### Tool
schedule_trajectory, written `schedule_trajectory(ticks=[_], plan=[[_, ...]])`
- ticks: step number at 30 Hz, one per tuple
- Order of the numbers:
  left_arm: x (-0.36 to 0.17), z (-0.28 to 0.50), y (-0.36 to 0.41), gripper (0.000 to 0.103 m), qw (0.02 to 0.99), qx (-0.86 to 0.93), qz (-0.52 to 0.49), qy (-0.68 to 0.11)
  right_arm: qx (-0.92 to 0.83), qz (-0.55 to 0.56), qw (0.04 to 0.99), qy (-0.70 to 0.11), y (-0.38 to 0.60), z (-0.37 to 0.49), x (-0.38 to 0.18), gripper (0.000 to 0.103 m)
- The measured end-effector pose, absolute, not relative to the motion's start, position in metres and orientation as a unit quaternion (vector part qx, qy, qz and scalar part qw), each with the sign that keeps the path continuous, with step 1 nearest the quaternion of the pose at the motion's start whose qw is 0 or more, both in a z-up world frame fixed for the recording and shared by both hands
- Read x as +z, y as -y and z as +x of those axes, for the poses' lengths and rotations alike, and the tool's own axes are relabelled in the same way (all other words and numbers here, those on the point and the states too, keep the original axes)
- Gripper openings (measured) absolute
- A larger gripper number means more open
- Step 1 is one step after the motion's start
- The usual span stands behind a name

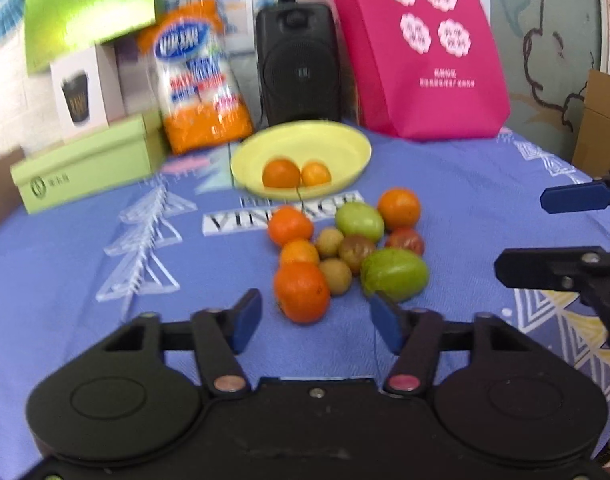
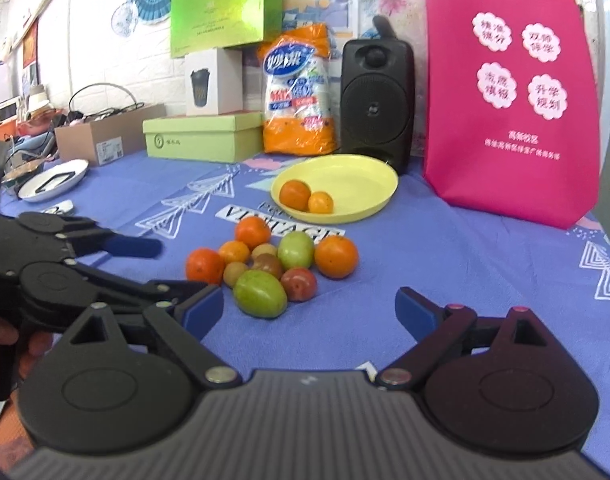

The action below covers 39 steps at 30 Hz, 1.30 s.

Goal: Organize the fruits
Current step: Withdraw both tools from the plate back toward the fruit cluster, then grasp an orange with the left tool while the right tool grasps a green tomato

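Nearest, left gripper [image 1: 315, 322], jaws apart and empty, tips just short of the closest orange [image 1: 301, 297] in a fruit cluster [image 2: 271, 266] on the blue tablecloth [image 1: 85, 248]. Right gripper [image 2: 311, 314] spread wide, holding nothing, near a green fruit [image 2: 260, 293]. Behind the cluster, yellow plate [image 2: 357, 178] with two oranges [image 2: 307, 197].
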<state>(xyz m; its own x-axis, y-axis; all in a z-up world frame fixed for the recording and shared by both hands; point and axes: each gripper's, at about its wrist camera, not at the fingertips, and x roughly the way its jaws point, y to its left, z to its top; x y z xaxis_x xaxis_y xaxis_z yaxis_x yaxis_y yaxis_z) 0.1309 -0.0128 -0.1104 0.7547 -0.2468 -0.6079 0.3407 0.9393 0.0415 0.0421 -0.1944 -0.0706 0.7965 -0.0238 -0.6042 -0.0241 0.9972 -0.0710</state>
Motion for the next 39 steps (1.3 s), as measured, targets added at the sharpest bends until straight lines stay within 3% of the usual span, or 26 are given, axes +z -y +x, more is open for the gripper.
schedule_trajectory(ticks=[4, 6, 8, 13, 15, 17, 27, 30, 39], plan=[[-0.119, 0.139, 0.007, 0.053, 0.933, -0.158, 0.067, -0.318, 0.034, -0.066, 0.941, -0.330, 0.186, 0.046, -0.081, 0.087], [-0.120, 0.144, 0.004, 0.053, 0.933, -0.162, 0.061, -0.317, 0.044, -0.076, 0.936, -0.342, 0.182, 0.055, -0.088, 0.069], [-0.120, 0.151, 0.003, 0.053, 0.933, -0.161, 0.059, -0.317, 0.054, -0.076, 0.931, -0.353, 0.178, 0.065, -0.096, 0.063], [-0.124, 0.162, 0.004, 0.053, 0.931, -0.158, 0.064, -0.323, 0.064, -0.086, 0.923, -0.371, 0.170, 0.083, -0.112, 0.059], [-0.125, 0.165, 0.004, 0.046, 0.930, -0.159, 0.066, -0.325, 0.066, -0.093, 0.920, -0.374, 0.167, 0.089, -0.116, 0.053], [-0.127, 0.168, 0.003, 0.040, 0.927, -0.166, 0.062, -0.329, 0.067, -0.101, 0.917, -0.379, 0.163, 0.095, -0.120, 0.053], [-0.131, 0.178, 0.001, 0.040, 0.924, -0.173, 0.047, -0.339, 0.075, -0.094, 0.912, -0.392, 0.165, 0.115, -0.130, 0.053], [-0.130, 0.178, 0.001, 0.037, 0.923, -0.174, 0.042, -0.340, 0.081, -0.091, 0.912, -0.391, 0.165, 0.117, -0.131, 0.043], [-0.113, 0.153, -0.017, 0.037, 0.926, -0.190, 0.033, -0.324, 0.067, -0.069, 0.919, -0.381, 0.174, 0.098, -0.119, 0.043]])
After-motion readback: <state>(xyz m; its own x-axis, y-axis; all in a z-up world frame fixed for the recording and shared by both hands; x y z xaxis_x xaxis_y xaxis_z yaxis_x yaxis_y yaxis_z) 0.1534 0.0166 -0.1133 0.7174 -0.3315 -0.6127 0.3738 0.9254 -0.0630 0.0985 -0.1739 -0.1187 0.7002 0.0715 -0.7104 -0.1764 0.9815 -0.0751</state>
